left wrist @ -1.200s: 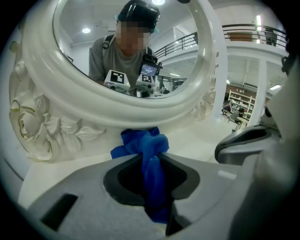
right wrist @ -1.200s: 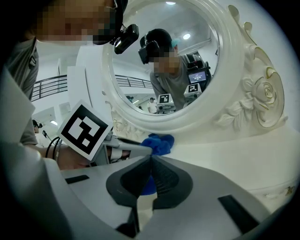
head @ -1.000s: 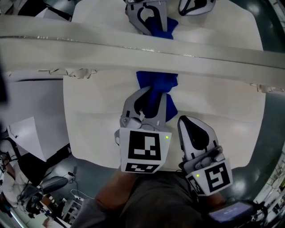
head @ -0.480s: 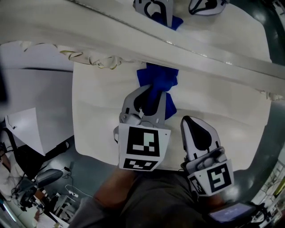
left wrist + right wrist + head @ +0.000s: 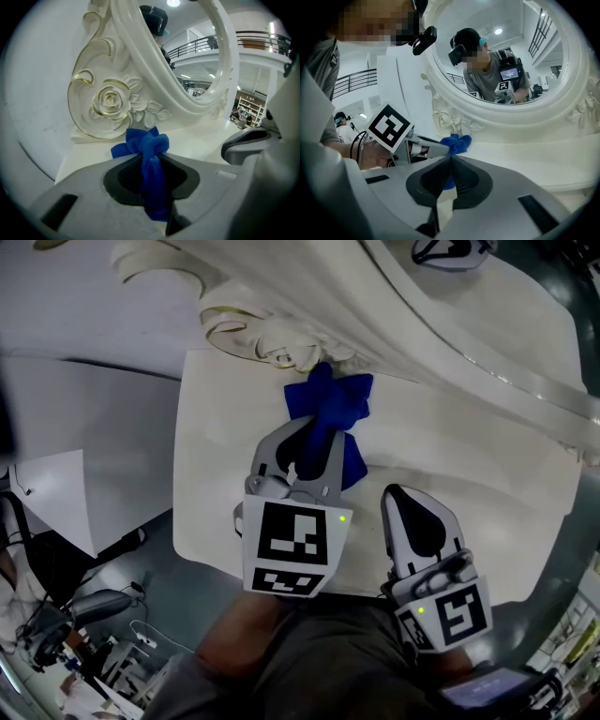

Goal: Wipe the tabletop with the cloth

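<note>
- Head view: my left tongs (image 5: 307, 439) are pinching the blue cloth (image 5: 328, 399), which bunches out past their tips at 12 o'clock. The cloth lies on the white worktop (image 5: 450, 451), right up against the foot of the ornate mirror frame (image 5: 281, 338). I judge it is held in a wad so that the tips can push it along the surface and into that edge, where dust would collect.
- Head view: my right tongs (image 5: 405, 498) sit at about 4 o'clock from the left pair, near the worktop's front edge. They carry nothing, and I take it they are kept to the side so the wiping path stays free.
- Left gripper view: the cloth (image 5: 147, 145) runs as a twisted strand down between the pads, which are clamped on it. Its knot sticks out in front, just below the rose carving (image 5: 111, 101) at 11 o'clock. A narrow grip like this leaves plenty of fabric loose to drag.
- Right gripper view: my right tongs (image 5: 450, 161) are pressed together with nothing between them. The cloth shows beyond them at 12 o'clock, in the other pair's grip.
</note>
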